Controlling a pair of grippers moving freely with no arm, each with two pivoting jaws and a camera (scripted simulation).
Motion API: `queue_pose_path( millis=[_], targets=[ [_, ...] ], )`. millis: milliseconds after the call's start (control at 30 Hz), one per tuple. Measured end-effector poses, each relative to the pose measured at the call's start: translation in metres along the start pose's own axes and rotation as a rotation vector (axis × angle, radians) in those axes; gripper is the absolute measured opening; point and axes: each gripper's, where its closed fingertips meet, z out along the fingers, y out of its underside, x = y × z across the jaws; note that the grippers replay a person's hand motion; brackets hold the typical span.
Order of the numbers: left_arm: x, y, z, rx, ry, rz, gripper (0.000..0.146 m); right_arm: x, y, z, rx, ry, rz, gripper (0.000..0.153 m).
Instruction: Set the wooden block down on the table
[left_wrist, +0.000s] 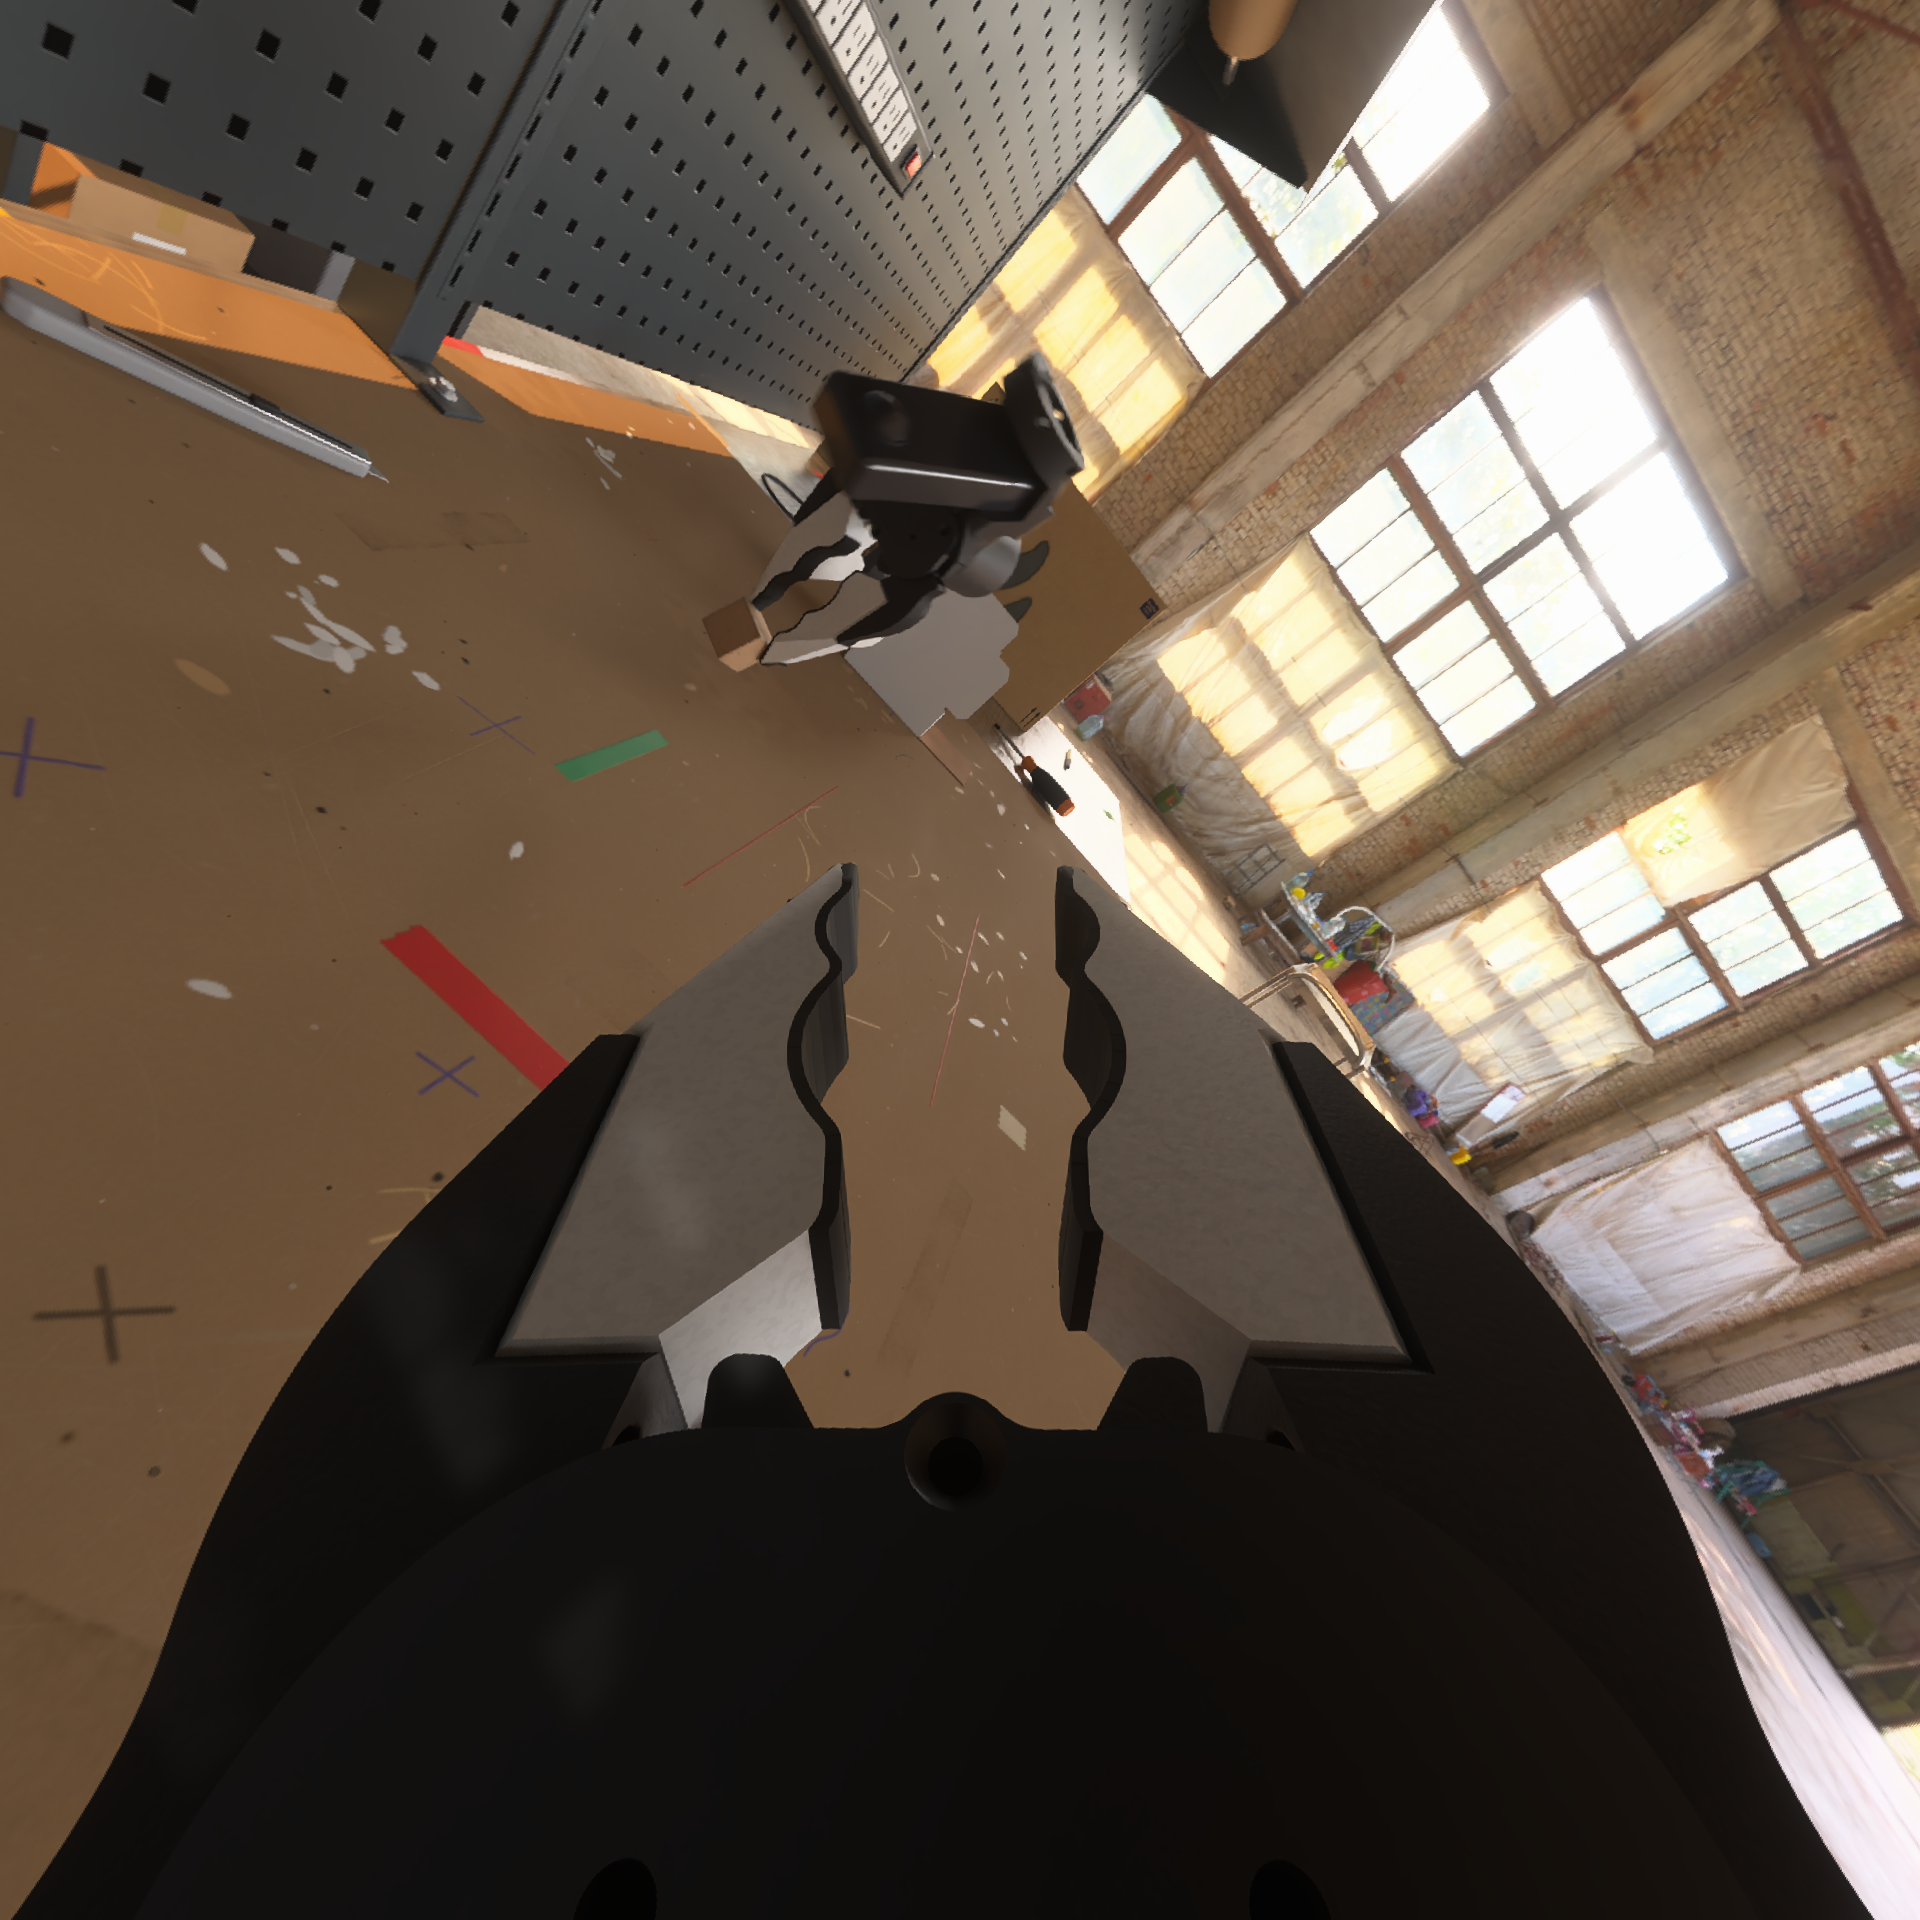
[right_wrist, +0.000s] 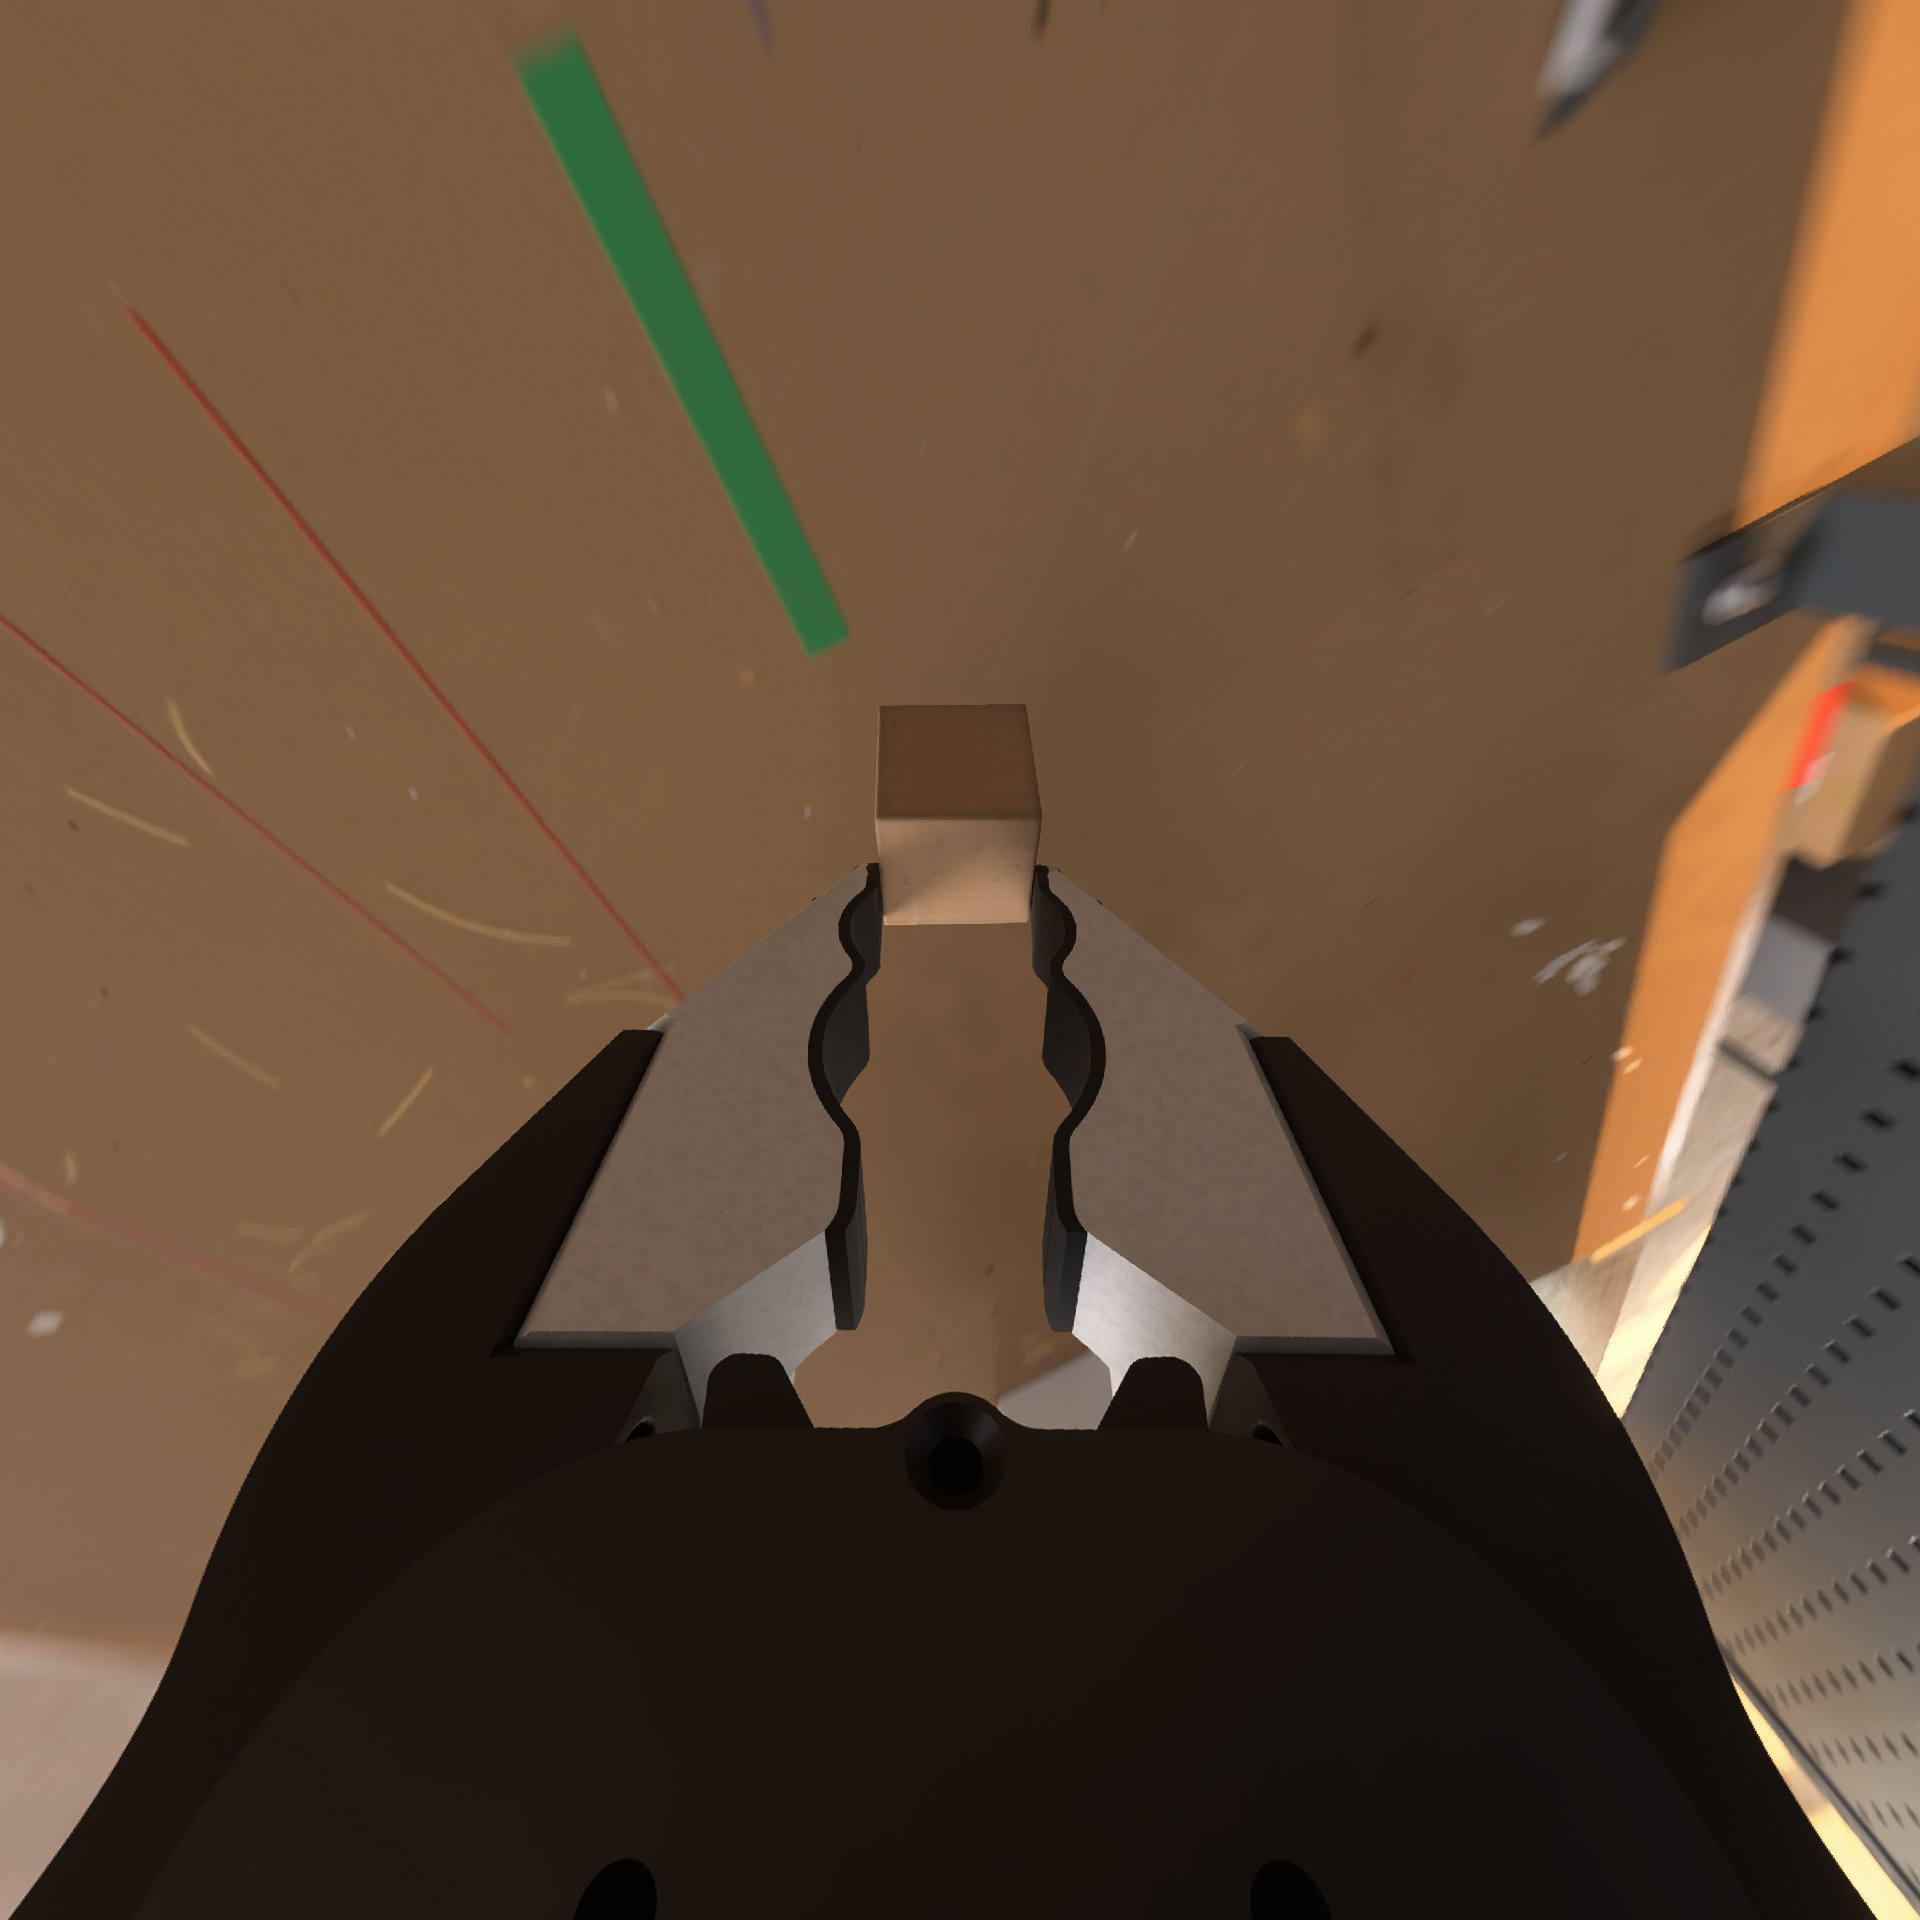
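While our right claw (right_wrist: 954, 894) pinched the wooden block (right_wrist: 956, 821) at its fingertips above the table (right_wrist: 1195, 416), near a green tape strip (right_wrist: 675, 332), our left claw (left_wrist: 956, 883) hung spread, gripping nothing.

Left gripper (left_wrist: 956, 883), right gripper (right_wrist: 954, 883): black bodies, grey wavy-edged jaws w/ black pads.

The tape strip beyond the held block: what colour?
Green tape strip on the brown table, clearest in the right wrist view.
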Motion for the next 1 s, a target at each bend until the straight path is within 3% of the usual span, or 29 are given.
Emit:
queue_pose_path(
  millis=[67,167,367,533,600,633,700,900,1000],
  targets=[
    [-0.002,0.001,-0.001,-0.008,-0.014,0.003,0.038,-0.004,0.012,0.019,-0.14,-0.074,0.008,0.028],
    [-0.013,0.002,-0.007,-0.017,-0.08,0.002,0.038,-0.006,0.017,0.037,-0.205,-0.123,0.027,0.028],
    [-0.073,0.009,-0.031,-0.11,-0.549,0.039,0.039,-0.012,0.02,0.056,-0.26,-0.174,0.061,0.028],
    [-0.089,0.023,-0.026,-0.309,-0.698,0.071,0.046,-0.017,0.025,0.064,-0.309,-0.195,0.088,0.028],
    [-0.099,0.033,-0.026,-0.441,-0.751,0.086,0.046,-0.018,0.024,0.064,-0.292,-0.211,0.107,0.029],
    [-0.104,0.039,-0.027,-0.524,-0.778,0.092,0.046,-0.019,0.023,0.064,-0.28,-0.216,0.116,0.044],
    [-0.115,0.051,-0.034,-0.702,-0.825,0.113,0.046,-0.018,0.023,0.061,-0.253,-0.21,0.117,0.057],
    [-0.149,0.07,-0.083,-1.356,-0.978,0.262,0.042,-0.009,0.019,0.044,-0.145,-0.079,0.095,0.058],
    [-0.156,0.08,-0.096,-1.587,-0.967,0.324,0.046,-0.009,0.011,0.031,-0.058,-0.017,0.076,0.056]
  ],
)
